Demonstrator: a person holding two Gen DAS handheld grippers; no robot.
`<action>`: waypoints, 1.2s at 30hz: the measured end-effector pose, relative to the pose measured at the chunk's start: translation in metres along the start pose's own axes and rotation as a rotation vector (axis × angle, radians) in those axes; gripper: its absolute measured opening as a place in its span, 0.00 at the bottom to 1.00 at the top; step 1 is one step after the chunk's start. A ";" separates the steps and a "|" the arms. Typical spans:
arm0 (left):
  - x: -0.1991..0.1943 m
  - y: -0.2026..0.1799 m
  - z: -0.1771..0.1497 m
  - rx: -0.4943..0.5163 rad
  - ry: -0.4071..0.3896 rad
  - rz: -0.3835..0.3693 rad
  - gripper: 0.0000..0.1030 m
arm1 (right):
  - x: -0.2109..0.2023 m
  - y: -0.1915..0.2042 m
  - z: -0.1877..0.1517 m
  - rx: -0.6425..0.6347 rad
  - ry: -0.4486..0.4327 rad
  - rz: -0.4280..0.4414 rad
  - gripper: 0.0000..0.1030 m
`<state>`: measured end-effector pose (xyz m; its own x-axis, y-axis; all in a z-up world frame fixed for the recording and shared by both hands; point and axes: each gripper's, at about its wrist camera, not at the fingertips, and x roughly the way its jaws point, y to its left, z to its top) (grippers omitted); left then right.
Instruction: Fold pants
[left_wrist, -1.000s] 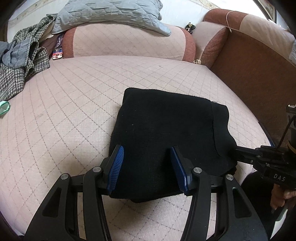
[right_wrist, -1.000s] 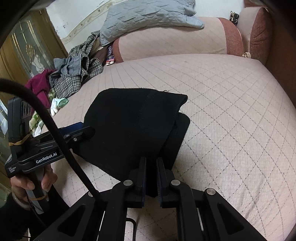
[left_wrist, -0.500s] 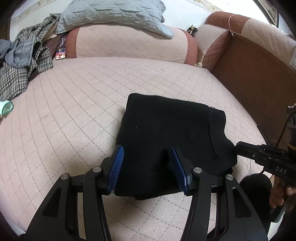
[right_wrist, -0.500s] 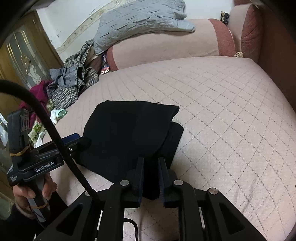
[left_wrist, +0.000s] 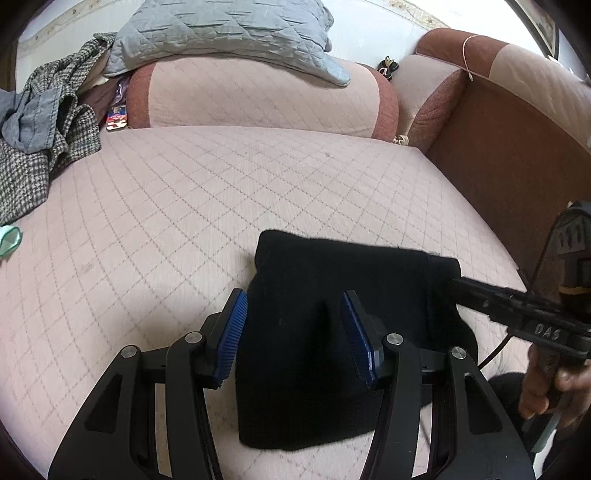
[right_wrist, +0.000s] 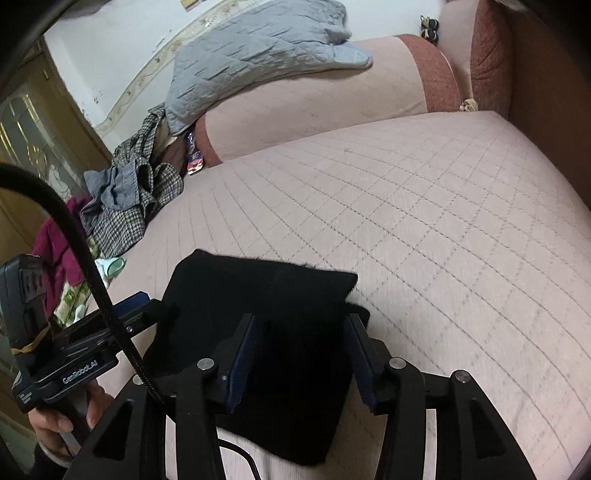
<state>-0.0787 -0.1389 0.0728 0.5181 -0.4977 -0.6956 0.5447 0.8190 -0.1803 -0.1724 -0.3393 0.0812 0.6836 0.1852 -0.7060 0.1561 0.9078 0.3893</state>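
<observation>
Left wrist view: the left gripper (left_wrist: 293, 334) stands with its jaws well apart over the near edge of the folded black pants (left_wrist: 332, 332), and its blue-ribbed pads (left_wrist: 231, 338) flank the cloth without pressing on it. The pants lie as a compact dark rectangle on the near right part of the pink quilted sofa seat (left_wrist: 184, 206). At the right edge the right gripper (left_wrist: 458, 286) reaches in level from the side, its tip at the right edge of the pants, and a hand (left_wrist: 546, 384) grips its handle; from here I cannot tell how its jaws stand. Far behind, a grey quilted pillow (left_wrist: 221, 33) rests on the sofa's backrest cushion (left_wrist: 258, 96), and a checked garment (left_wrist: 40, 140) is heaped at the far left.

Right wrist view: the right gripper (right_wrist: 301, 354) has just been opening its jaws, which now stand moderately wide on either side of a thick folded part of the pants (right_wrist: 258, 314); the pads are off the cloth. The pants lie near, at the seat's front edge. To the left, the left gripper (right_wrist: 147, 304) points at the left edge of the pants, held by a hand (right_wrist: 66, 413), with a black cable (right_wrist: 92, 280) arching across in front of it. A checked garment (right_wrist: 125, 214) and a magenta cloth (right_wrist: 59, 243) lie at the far left, the grey pillow (right_wrist: 251, 62) beyond.
</observation>
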 end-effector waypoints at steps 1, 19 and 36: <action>0.003 -0.001 0.002 0.000 0.005 0.001 0.51 | 0.004 -0.001 0.002 0.001 0.004 0.011 0.41; 0.035 -0.004 0.002 -0.019 0.049 0.012 0.56 | 0.014 -0.005 -0.002 -0.093 0.047 -0.188 0.04; -0.002 0.003 0.002 -0.049 0.001 -0.010 0.56 | -0.020 0.000 -0.002 -0.114 0.010 -0.286 0.34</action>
<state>-0.0768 -0.1355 0.0749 0.5118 -0.5056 -0.6945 0.5172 0.8269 -0.2208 -0.1876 -0.3418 0.0942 0.6163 -0.0803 -0.7834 0.2595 0.9599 0.1058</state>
